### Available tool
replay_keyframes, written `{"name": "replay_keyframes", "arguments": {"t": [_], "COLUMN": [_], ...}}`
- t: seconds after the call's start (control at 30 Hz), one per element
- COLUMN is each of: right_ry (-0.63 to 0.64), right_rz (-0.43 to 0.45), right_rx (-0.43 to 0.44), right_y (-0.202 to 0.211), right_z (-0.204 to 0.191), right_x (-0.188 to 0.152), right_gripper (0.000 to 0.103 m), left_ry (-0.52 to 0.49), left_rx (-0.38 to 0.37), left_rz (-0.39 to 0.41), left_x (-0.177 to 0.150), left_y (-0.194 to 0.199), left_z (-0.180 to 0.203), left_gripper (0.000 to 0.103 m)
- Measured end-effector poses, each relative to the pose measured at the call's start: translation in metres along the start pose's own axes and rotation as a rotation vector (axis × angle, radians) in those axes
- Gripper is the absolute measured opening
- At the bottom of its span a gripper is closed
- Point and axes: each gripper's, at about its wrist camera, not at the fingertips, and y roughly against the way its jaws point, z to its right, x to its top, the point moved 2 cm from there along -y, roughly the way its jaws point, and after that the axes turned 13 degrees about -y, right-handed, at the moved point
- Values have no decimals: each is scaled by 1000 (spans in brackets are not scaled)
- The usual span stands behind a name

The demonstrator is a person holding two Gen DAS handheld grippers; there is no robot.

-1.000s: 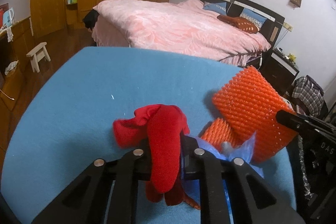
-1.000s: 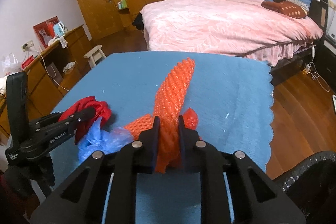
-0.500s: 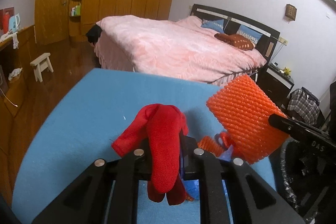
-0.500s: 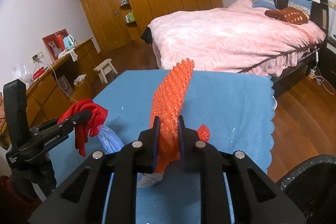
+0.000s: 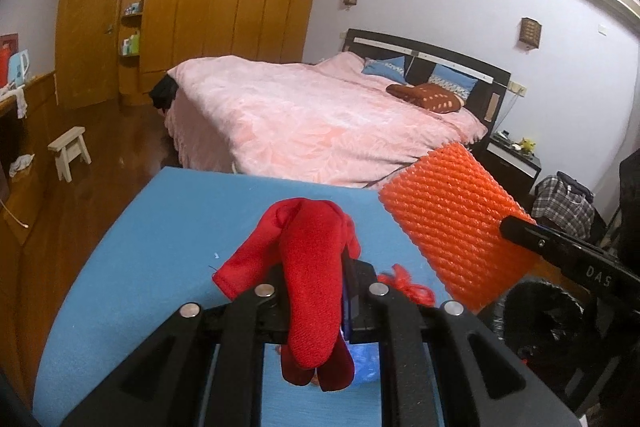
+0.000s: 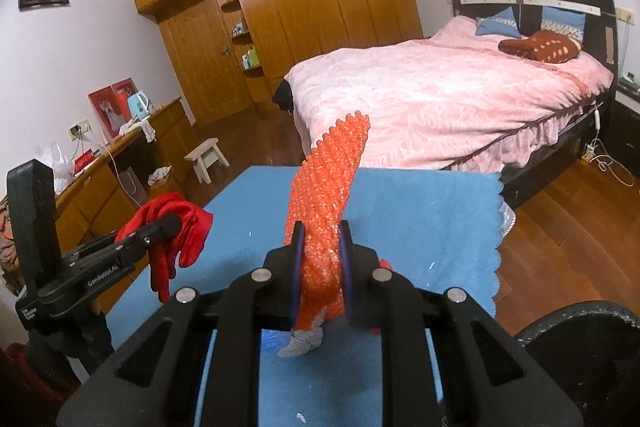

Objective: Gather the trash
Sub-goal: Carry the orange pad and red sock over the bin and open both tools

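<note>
Orange foam netting [image 6: 326, 211] stands pinched between the jaws of the right gripper [image 6: 320, 267], its long axis running up and forward from the fingertips, its free end well above the blue table cloth [image 6: 424, 211]; seen from the left wrist, the same orange foam netting [image 5: 452, 227] shows as a broad sheet ahead and to the right of the left gripper [image 5: 316, 291]; that gripper is clamped on a red cloth [image 5: 308, 267], which drapes over the fingers and hangs down on both sides of them. Neither piece touches the table. A black bin [image 6: 580, 331] shows its rim just below and to the right of the right gripper, and in the left view the black bin [image 5: 536, 323] lies low and off to the right, beyond the netting; so the right hand is the nearer one, and I judge its load should go first, swung right and down. A red scrap [image 5: 408, 287] and a bit of blue plastic [image 5: 364, 363] remain under the fingers.
</note>
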Motion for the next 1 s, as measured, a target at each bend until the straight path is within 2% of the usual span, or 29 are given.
{"name": "replay_keyframes", "arguments": {"t": [0.57, 1.0], "right_ry": [-35, -96], "right_rz": [76, 129], "right_rx": [-67, -174], "right_y": [79, 143], "right_z": [25, 75], "right_x": [-9, -26], "right_gripper": [15, 15], "left_ry": [-51, -106], "left_rx": [-101, -239], "left_rz": [43, 36], "left_x": [15, 17], "left_y": [23, 15], "left_z": [65, 139], "left_gripper": [14, 14]}}
